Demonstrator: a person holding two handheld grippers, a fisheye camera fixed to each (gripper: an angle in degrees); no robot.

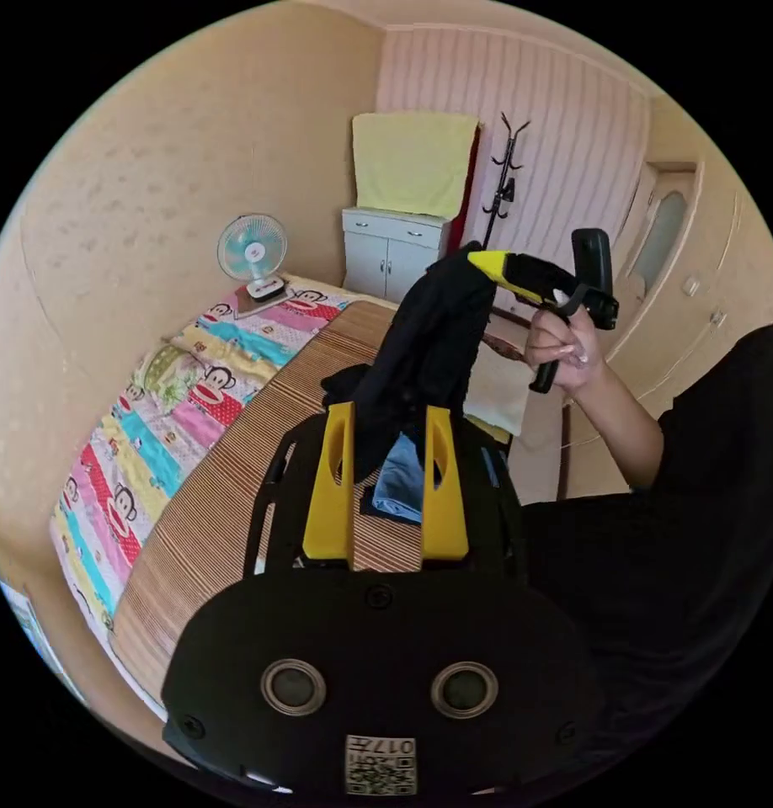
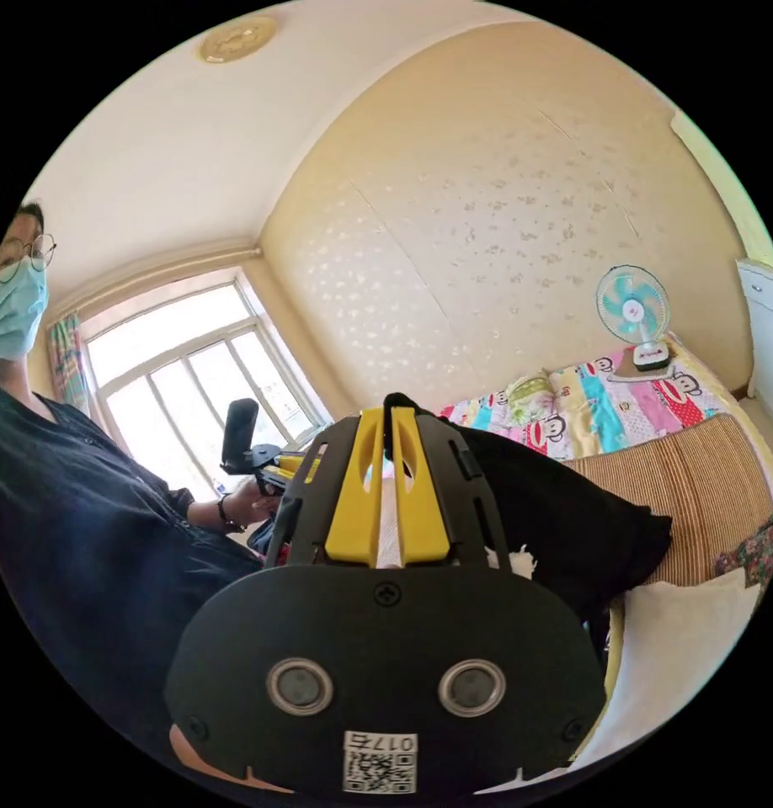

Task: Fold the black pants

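The black pants [image 1: 429, 345] hang in the air over the bed, pinched at their top by my right gripper [image 1: 490, 263], which a hand holds up. In the right gripper view that gripper [image 2: 392, 414] is shut on a black fold, and the rest of the pants [image 2: 563, 513] drapes away to the right. My left gripper [image 1: 390, 414] stands open lower down, its yellow jaws wide apart. A lower part of the pants hangs between them, close to the left jaw. The left gripper [image 2: 264, 461] also appears in the person's other hand near the window.
A striped brown mat [image 1: 235, 505] covers the bed over a cartoon-print sheet [image 1: 151, 438]. A folded blue garment [image 1: 401, 486] lies on the mat. A small fan [image 1: 253, 252], white cabinet [image 1: 395, 252], coat stand [image 1: 503, 181] and white cloth [image 2: 681, 640] are around. The person's dark-clothed body [image 1: 656, 547] stands at the right.
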